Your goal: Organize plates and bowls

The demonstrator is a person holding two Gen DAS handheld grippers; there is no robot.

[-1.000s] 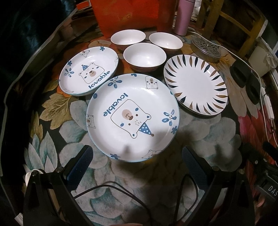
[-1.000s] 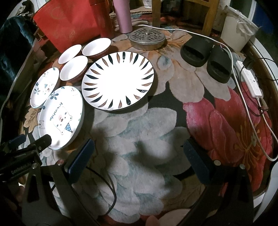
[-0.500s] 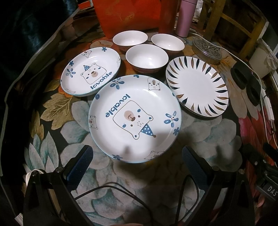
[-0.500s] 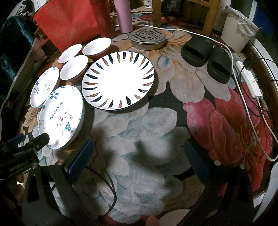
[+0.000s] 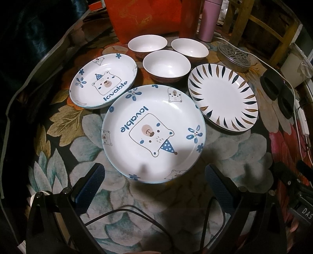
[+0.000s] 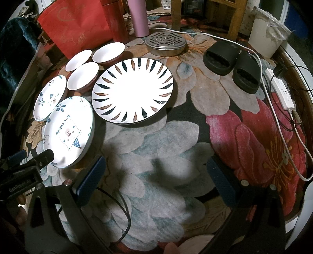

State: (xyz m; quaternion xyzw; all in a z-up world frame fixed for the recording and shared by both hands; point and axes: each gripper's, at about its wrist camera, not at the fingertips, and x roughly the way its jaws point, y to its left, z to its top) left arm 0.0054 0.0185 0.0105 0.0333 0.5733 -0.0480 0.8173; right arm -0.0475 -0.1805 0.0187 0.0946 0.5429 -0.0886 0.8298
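Note:
A large bear-print plate (image 5: 153, 133) lies on the floral carpet just ahead of my left gripper (image 5: 154, 176), which is open and empty with its jaws either side of the plate's near rim, not touching. A smaller bear plate (image 5: 103, 81) lies behind it to the left. Three white bowls (image 5: 166, 65) sit in a cluster at the back. A plate with striped rim (image 5: 222, 97) lies at the right. My right gripper (image 6: 155, 170) is open and empty over bare carpet, well short of the striped plate (image 6: 133, 90); the large bear plate (image 6: 68, 131) is to its left.
A red bag (image 5: 144, 17), a pink bottle (image 5: 208, 19) and a round metal grate lid (image 6: 165, 42) stand behind the dishes. Black slippers (image 6: 232, 67) and a white power strip (image 6: 281, 93) with cords lie at the right. The left gripper's body (image 6: 21, 173) shows at the right wrist view's left edge.
My left gripper has edged forward and down toward the large bear plate, which sits closer to the jaws. The right gripper has barely moved. No dish has moved.

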